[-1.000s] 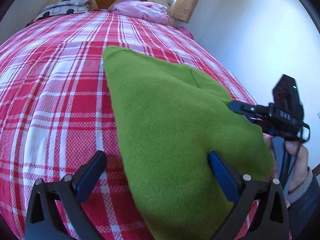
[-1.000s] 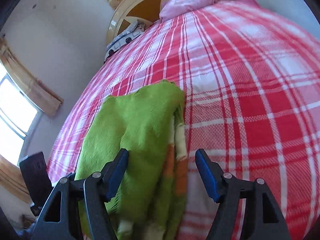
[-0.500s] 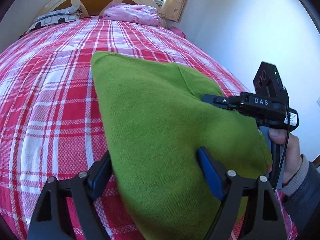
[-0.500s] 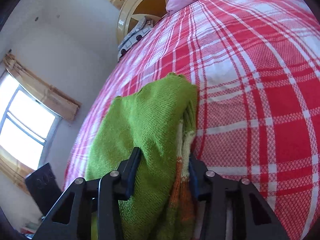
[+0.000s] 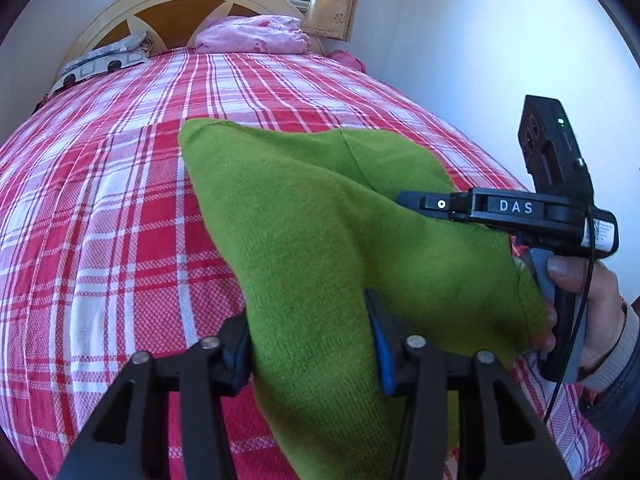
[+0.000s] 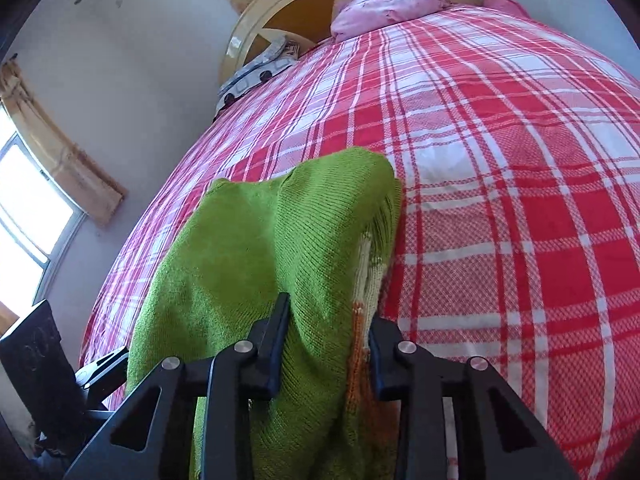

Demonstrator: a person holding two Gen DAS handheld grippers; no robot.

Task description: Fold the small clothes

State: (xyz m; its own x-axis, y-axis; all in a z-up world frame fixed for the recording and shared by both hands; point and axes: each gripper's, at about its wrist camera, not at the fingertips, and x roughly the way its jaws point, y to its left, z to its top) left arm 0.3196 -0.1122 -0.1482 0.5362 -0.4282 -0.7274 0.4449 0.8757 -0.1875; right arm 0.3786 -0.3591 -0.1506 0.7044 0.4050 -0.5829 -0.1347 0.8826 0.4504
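A green knit garment [image 5: 320, 220] lies on the red-and-white plaid bedspread [image 5: 100, 200], its near end raised into a ridge. My left gripper [image 5: 308, 340] has that near edge between its jaws, which are closing with both pads against the cloth. At the garment's right corner sits my right gripper [image 5: 408, 202], held by a hand [image 5: 592, 292]. In the right wrist view the garment [image 6: 248, 240] bunches between the closing jaws of the right gripper [image 6: 330, 320]. Both pads press on it, and an orange-and-white striped part [image 6: 360, 340] shows beside the right finger.
At the head of the bed are a pink bundle [image 5: 252, 36], a patterned pillow [image 5: 100, 64] and a cream headboard [image 5: 172, 8]. A white wall [image 5: 480, 40] runs close along the bed's right side. A curtained window [image 6: 24, 200] shows in the right wrist view.
Both pairs of jaws have closed from wide apart onto the green garment. The cloth now stands bunched between each pair of pads, and its near end has lifted.
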